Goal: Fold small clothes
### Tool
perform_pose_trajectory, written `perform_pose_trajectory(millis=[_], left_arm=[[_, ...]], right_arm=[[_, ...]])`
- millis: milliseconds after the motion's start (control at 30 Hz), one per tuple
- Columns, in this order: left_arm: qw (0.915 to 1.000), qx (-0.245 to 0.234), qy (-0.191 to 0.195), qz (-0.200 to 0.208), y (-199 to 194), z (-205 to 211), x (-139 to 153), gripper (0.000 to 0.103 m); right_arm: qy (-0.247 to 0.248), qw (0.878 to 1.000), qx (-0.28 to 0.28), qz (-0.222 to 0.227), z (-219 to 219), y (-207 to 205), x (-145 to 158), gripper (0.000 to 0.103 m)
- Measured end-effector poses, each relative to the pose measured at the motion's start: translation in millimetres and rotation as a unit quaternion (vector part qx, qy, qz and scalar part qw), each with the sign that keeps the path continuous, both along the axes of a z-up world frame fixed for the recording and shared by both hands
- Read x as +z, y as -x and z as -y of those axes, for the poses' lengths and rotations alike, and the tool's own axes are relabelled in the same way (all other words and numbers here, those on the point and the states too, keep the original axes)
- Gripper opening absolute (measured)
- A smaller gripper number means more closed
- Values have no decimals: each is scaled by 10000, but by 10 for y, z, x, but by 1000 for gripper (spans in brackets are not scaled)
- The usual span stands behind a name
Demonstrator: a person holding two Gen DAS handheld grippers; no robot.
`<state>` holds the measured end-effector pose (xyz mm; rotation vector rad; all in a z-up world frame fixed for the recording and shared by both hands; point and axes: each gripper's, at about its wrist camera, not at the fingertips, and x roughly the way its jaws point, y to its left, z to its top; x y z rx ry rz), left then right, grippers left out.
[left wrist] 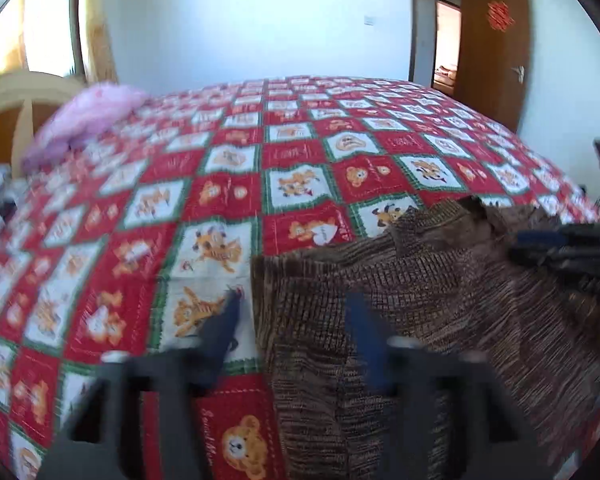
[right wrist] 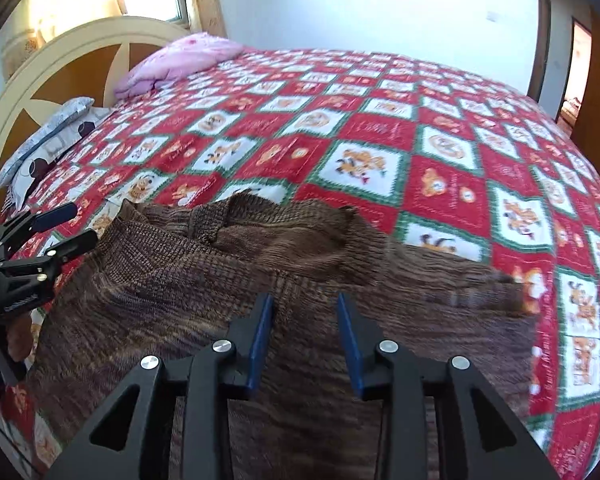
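A big bed (right wrist: 380, 128) is covered by a red, white and green quilt with bears on it. A pink blanket (right wrist: 180, 60) and a grey pillow (right wrist: 48, 136) are seen near the headboard, well away from the work. A brown knitted sweater (right wrist: 260, 280) is spread on the near side of the bed, with its collar turned away and one sleeve (right wrist: 480, 284) stretched out to the side. The right gripper (right wrist: 305, 304) is held over the middle of the sweater; its jaws are apart, and nothing is pinched between them. The left gripper (left wrist: 296, 304) is held at the sweater's edge, with one finger over the quilt and one over the knit; its jaws are wide apart too, and nothing is held. No fold looks finished yet. Trouble could be caused by the thick, floppy knit: too many layers could be grabbed at once, or the quilt could be pinched along with the edge and pulled up. A crooked fold could be made if only one side is lifted.
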<state>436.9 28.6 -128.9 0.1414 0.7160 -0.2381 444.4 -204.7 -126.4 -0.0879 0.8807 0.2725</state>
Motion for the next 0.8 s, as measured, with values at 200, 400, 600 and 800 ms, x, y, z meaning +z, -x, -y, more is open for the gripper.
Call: perform_pose_trajectory(millis=[200,400,600,800], left_arm=[[9992,-247,-291,-148,-120,217,-50,50],[9968,-315,-621,-405,-157,388,-266,36],[9991,-52,-389,-166,-145,271,-118,6],[9989,421,38,-216,-347,-23,-38,6]], right_arm=[[183,9996,-46,219,78,175,75,36],[228,9993,-89,276,191,271,59,40],[68,9977,-543,392,524,282,117,40],[104,9940,-1027,373,866,224,148,41]])
